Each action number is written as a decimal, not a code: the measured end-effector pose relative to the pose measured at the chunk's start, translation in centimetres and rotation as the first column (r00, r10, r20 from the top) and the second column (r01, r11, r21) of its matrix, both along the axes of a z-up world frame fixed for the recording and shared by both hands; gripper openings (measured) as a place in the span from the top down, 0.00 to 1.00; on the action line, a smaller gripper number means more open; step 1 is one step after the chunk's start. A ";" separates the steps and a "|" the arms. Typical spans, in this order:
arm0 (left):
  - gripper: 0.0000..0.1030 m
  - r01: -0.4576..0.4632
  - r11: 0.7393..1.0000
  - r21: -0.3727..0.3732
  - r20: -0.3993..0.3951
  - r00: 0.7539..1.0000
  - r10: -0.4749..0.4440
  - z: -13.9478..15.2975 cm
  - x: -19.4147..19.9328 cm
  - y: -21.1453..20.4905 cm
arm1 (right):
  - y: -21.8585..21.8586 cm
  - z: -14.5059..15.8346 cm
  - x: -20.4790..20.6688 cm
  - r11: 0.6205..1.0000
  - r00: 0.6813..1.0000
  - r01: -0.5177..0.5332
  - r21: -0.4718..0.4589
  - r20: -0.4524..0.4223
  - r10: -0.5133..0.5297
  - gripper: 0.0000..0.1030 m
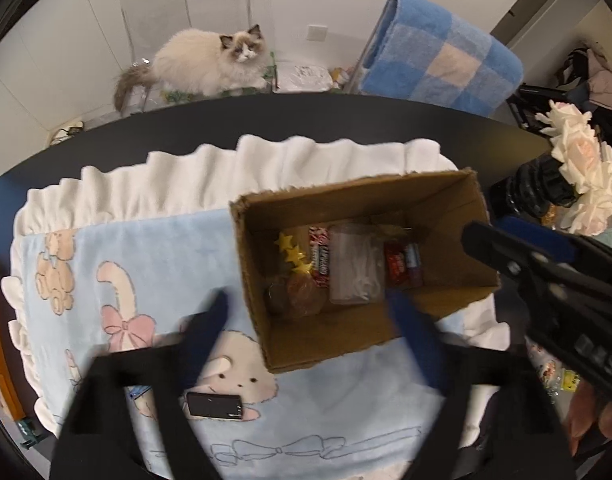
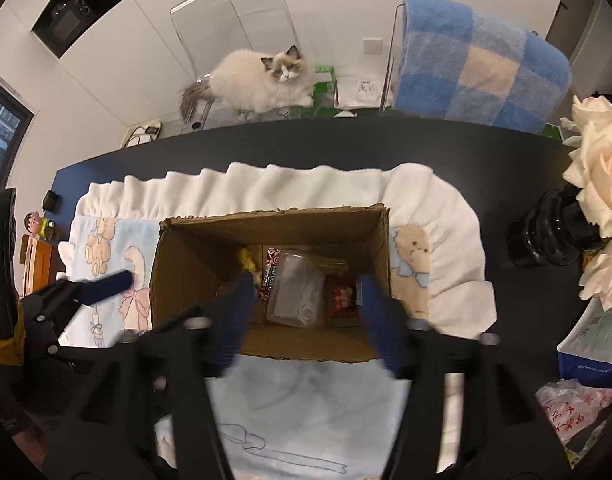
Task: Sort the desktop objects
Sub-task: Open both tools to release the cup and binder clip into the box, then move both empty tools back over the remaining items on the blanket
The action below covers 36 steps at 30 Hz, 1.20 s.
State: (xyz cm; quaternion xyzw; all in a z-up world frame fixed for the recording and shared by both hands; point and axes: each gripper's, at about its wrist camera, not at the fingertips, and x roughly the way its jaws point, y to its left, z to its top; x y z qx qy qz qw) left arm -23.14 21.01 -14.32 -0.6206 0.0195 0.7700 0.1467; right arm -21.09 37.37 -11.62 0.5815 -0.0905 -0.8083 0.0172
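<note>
A: The open brown cardboard box [image 1: 366,264] is seen standing on a pale blue cartoon-printed blanket with a white frill [image 1: 105,272], which is spread over the dark table [image 1: 346,120]. Only in the left wrist view is a small dark rectangular device with a silver edge [image 1: 214,405] shown, lying on the blanket near the box's front corner.

B: Only in the right wrist view are a small figurine [image 2: 37,224] at the table's left edge and a red-printed plastic bag [image 2: 574,408] at the right made out.

A: Inside the box, yellow star-shaped pieces [image 1: 293,254], a clear plastic packet [image 1: 354,268], a red wrapper [image 1: 398,266] and round brown items [image 1: 301,296] are seen.

B: The left claw [image 1: 310,322] is held wide apart and empty just beside the box's left wall. The right claw [image 2: 306,304] is likewise spread wide, empty, above the box's near wall.
</note>
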 end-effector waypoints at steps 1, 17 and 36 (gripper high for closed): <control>0.09 -0.001 1.000 -0.003 -0.007 1.000 0.001 0.1 0.0 -0.1 | 0.1 0.1 0.2 1.000 1.000 0.000 0.006 0.000 0.000 0.25; 0.09 0.005 0.999 -0.035 -0.044 0.999 -0.006 1.5 1.1 -2.5 | -0.4 2.2 2.1 0.999 0.999 0.027 0.040 -0.023 -0.026 0.00; 0.09 -0.039 0.997 -0.061 -0.018 0.999 0.038 0.3 5.2 -12.3 | -9.0 1.7 6.6 1.000 1.000 -0.017 0.015 -0.013 0.017 0.00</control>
